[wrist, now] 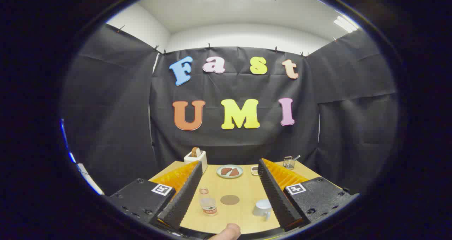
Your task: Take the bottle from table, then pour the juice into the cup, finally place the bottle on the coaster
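1. The claw: we see its two ribbed fingers spread wide apart with nothing between the pads; it hangs above the near end of the table, well short of any object.
2. A fingertip of the holding hand shows just below the claw, at the table's near edge.
3. The bottle: it stands upright between the fingers, close to the inner face of the left one and just ahead of the claw. Its body is clear, with a red label band low down and a pale cap. How much juice it holds we cannot judge at this size.
4. The coaster: a flat brown disc, just right of the bottle and midway between the fingers.
5. The cup: white, near the right finger, apart from the coaster.
6. Beyond the fingers: a plate with brown pieces, a white box behind the left finger, a small wire holder behind the right.
7. Step in hand, as we judge it: taking the bottle. We would shift the claw leftward until the bottle sits centred, lower to mid-body above the label, and close squarely, keeping the left finger from nudging it over.
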`<state>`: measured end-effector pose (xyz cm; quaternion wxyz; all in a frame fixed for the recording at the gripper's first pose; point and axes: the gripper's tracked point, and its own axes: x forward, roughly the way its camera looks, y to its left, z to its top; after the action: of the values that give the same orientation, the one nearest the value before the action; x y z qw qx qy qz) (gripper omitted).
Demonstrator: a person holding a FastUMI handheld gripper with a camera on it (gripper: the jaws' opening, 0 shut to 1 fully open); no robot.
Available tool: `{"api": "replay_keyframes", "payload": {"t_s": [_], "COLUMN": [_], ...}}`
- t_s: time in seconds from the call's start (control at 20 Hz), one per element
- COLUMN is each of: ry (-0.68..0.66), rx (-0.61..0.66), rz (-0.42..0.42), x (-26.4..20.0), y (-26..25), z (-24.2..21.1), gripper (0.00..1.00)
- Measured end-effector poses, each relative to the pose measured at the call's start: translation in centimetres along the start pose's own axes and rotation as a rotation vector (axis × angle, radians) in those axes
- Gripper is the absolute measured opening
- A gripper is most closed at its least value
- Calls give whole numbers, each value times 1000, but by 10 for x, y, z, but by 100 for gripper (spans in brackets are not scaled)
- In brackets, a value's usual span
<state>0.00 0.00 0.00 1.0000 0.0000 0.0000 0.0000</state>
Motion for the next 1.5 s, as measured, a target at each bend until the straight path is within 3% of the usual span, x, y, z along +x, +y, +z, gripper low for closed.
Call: {"api": "replay_keyframes", "payload": {"t_s": [1.05, 1.5], "ry": [-2, 21], "rx": [37, 17], "rz": [53, 47], "x": [-3, 2], "y": [39, 53], "z": [-3, -36], "gripper": [100, 100]}}
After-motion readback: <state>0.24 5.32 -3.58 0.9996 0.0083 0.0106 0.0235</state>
